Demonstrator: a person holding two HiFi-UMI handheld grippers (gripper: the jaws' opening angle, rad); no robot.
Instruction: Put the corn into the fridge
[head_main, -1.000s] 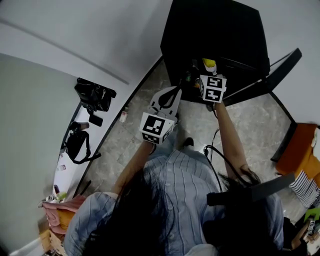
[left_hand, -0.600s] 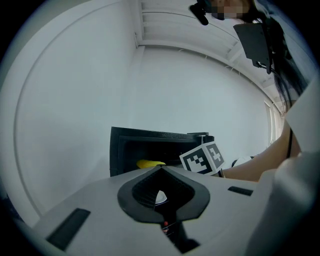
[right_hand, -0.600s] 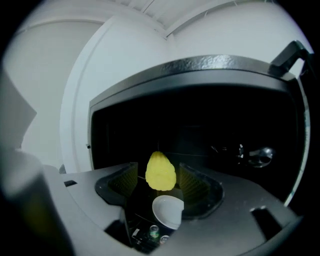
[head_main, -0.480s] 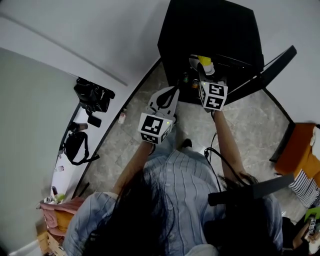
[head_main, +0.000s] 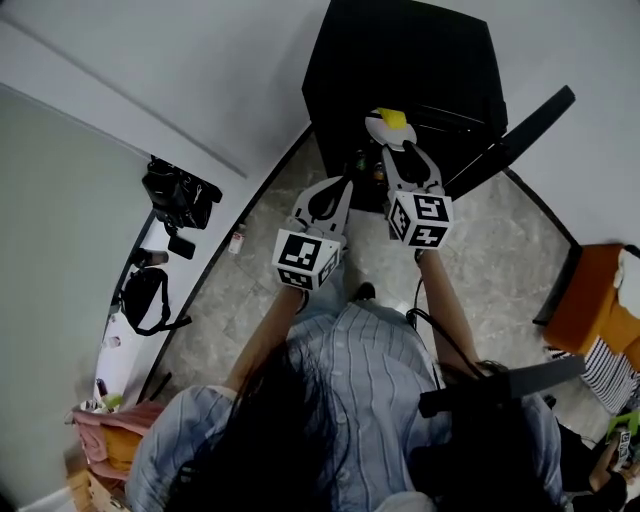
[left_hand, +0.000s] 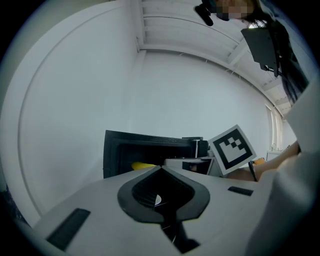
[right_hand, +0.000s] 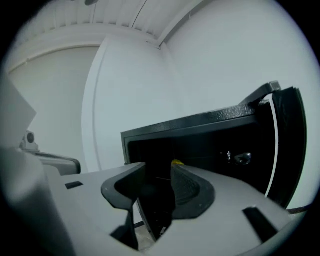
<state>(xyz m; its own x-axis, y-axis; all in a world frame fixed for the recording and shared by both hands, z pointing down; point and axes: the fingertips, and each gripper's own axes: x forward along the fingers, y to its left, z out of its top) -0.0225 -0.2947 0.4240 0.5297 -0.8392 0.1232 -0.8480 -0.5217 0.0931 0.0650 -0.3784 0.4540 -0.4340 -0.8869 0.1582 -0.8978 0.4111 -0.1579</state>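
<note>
The corn (head_main: 396, 117) lies in the open fridge (head_main: 400, 60), the right gripper (head_main: 394, 150) is released and empty with its jaws just closing, and the left gripper (head_main: 344, 182) is clenched.

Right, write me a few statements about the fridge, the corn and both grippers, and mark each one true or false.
1. The fridge door stands open. True: the door is swung out to the right of the fridge.
2. The right gripper is clamped on the corn. False: the right gripper has just been closing its jaws, but they stand apart with nothing between them. The corn lies inside the fridge.
3. The left gripper has its jaws together. True: the left gripper is shut and holds nothing.
4. The fridge is white. False: it is black; the wall behind it is white.
</note>
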